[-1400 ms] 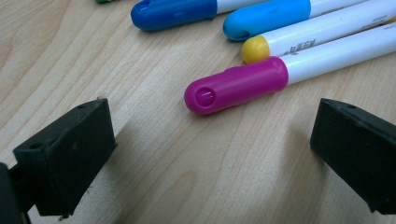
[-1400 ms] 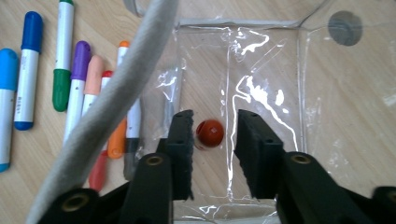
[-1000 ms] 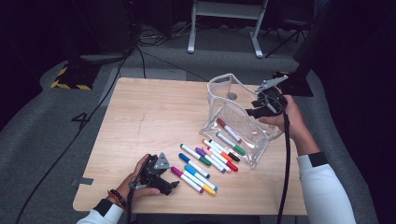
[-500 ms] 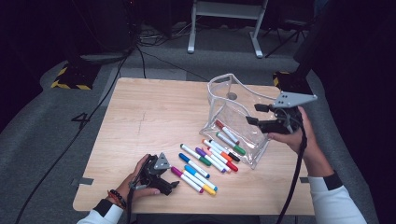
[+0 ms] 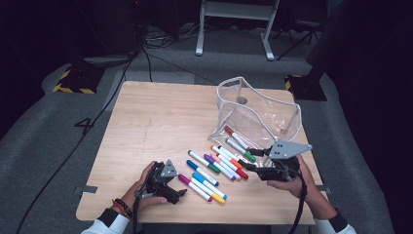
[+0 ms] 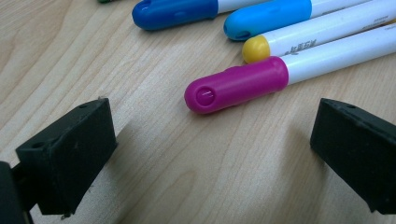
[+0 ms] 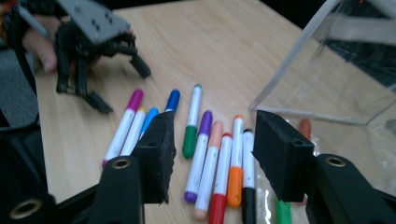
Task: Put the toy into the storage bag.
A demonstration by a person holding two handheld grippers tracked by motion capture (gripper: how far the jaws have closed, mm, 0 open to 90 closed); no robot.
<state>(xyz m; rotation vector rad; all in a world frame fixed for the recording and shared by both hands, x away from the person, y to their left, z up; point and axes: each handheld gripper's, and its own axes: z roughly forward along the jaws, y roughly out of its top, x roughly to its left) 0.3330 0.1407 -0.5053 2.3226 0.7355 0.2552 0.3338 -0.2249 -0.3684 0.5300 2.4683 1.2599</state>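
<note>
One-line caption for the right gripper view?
Open right gripper poised above a row of markers beside a clear pouch.

Tabletop [image 5: 160,117]: light wood, squarish, standing on grey carpet.
Far right: a clear pouch [image 5: 258,114] stands open, a few markers lying at its mouth.
Near middle: markers [image 5: 216,168] lie loose in a slanted spread, caps in magenta, yellow, blue, purple, green, orange, red.
Magenta marker [image 6: 243,84]: flat on the wood, touching the yellow-capped marker [image 6: 280,44] beside it.
Near left edge: a strip of grey tape [image 5: 84,189].
</note>
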